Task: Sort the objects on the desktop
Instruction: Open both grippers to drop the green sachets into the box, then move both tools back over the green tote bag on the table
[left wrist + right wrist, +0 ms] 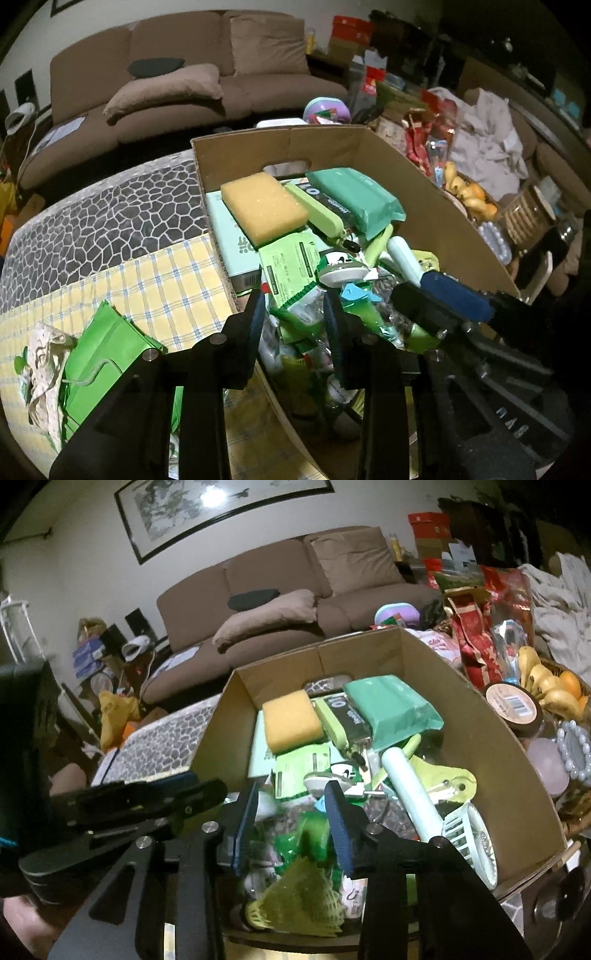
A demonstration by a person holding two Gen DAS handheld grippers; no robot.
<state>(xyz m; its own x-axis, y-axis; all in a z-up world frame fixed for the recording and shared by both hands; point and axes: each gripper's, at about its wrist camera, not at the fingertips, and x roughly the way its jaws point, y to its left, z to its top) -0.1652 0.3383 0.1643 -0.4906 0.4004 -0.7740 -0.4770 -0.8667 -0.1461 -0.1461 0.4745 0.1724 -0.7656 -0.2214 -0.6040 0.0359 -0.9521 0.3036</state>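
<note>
Cardboard box (pixel 424 192) sits on the table, heaped with green and pale odds and ends: a yellow sponge (pixel 264 208) lies on top toward the far left, a green soft pack (pixel 354 195) beside it on the far right, and a green sachet (pixel 291 264) nearer the middle of the heap. Both grippers hang over the near end of the pile. The left gripper (pixel 295 314) has its jaws parted to a middling gap, with crinkly clear-and-green wrappers lying between and below the tips; whether it grips any of them I cannot tell. The right gripper (pixel 291 805) is likewise partly open, poised above a yellow-green mesh bundle (pixel 295 901) at the near wall, holding nothing I can make out. From here, the danger looks to be the looseness of the heap: closing on slippery film could drag neighbouring pieces up or tip them over the near wall, and the two tools are close enough together to knock one another. Left of the box, a green paper bag (pixel 110 354) lies on the yellow checked cloth (pixel 166 288).
</note>
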